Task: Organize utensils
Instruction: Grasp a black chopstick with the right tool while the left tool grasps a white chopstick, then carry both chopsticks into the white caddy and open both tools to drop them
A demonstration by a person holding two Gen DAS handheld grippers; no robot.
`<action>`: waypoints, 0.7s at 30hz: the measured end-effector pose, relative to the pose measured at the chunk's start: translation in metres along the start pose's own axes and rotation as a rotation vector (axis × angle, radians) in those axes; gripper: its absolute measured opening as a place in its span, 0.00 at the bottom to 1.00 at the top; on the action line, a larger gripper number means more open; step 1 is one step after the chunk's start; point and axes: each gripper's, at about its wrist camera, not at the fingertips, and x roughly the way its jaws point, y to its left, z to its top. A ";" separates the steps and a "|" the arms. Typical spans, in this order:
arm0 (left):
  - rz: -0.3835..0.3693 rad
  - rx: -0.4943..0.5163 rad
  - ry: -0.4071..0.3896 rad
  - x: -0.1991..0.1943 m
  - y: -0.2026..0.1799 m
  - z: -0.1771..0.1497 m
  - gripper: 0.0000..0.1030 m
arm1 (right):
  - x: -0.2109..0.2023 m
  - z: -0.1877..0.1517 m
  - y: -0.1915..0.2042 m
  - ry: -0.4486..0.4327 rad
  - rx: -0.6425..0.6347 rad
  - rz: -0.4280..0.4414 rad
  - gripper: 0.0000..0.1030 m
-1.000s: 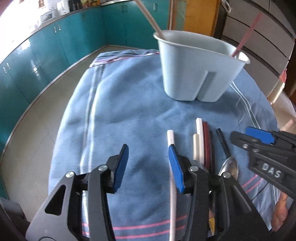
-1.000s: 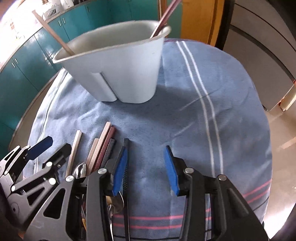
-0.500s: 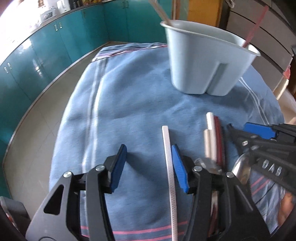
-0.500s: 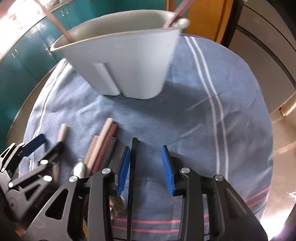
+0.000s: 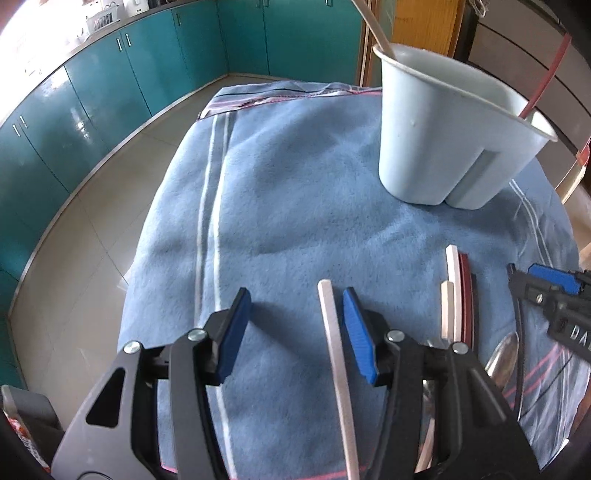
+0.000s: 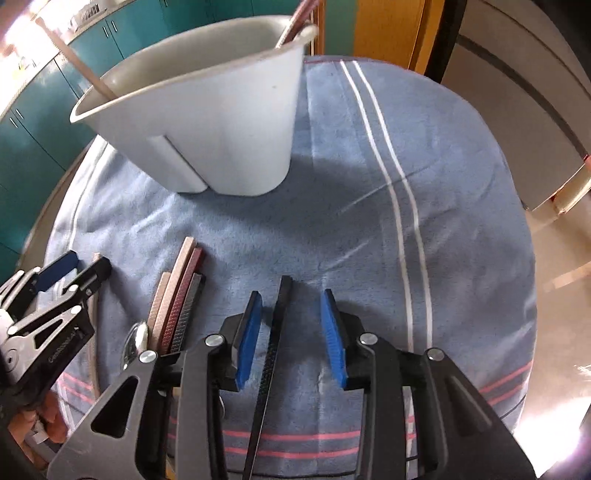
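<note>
A pale blue utensil holder [image 5: 443, 136] [image 6: 207, 122] stands on the blue towel with a beige handle [image 5: 373, 26] and a red handle [image 5: 546, 77] sticking out. My left gripper [image 5: 295, 328] is open around a white-handled utensil [image 5: 338, 369], which lies close to the right pad. My right gripper [image 6: 290, 332] is open around a black-handled utensil [image 6: 271, 362] lying between its pads. A bundle of white, beige, red and dark handles [image 5: 458, 291] [image 6: 177, 299] lies between the two grippers, with a metal spoon bowl [image 5: 504, 358] beside it.
A blue towel [image 5: 295, 206] [image 6: 369, 206] with white and pink stripes covers the round table. Teal cabinets [image 5: 92, 107] line the far wall beyond a tiled floor. A hand [image 6: 48, 417] holds the left gripper at the lower left of the right wrist view.
Both grippers have shifted sideways so each now straddles a handle: the white one sits inside the left jaws, the black one inside the right jaws. The holder stays put.
</note>
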 end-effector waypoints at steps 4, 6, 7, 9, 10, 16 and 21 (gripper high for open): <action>-0.006 0.007 -0.003 0.002 -0.005 0.002 0.41 | 0.006 0.000 0.016 -0.006 -0.017 -0.005 0.09; -0.026 0.007 -0.005 0.001 -0.007 0.001 0.34 | 0.004 -0.004 0.021 -0.003 -0.013 0.005 0.08; -0.029 0.007 -0.007 0.001 -0.008 0.000 0.26 | 0.003 -0.004 0.022 -0.005 -0.014 0.005 0.08; -0.040 -0.003 -0.005 0.001 -0.010 0.000 0.09 | -0.004 -0.008 0.020 -0.018 -0.015 0.011 0.07; -0.055 -0.016 -0.004 -0.001 -0.009 0.000 0.08 | -0.012 -0.010 0.017 -0.031 -0.015 0.015 0.07; -0.067 -0.037 -0.085 -0.038 -0.008 -0.001 0.07 | -0.071 -0.013 0.005 -0.155 0.006 0.027 0.06; -0.056 -0.046 -0.205 -0.089 -0.007 0.001 0.06 | -0.123 -0.017 -0.010 -0.266 0.020 0.050 0.06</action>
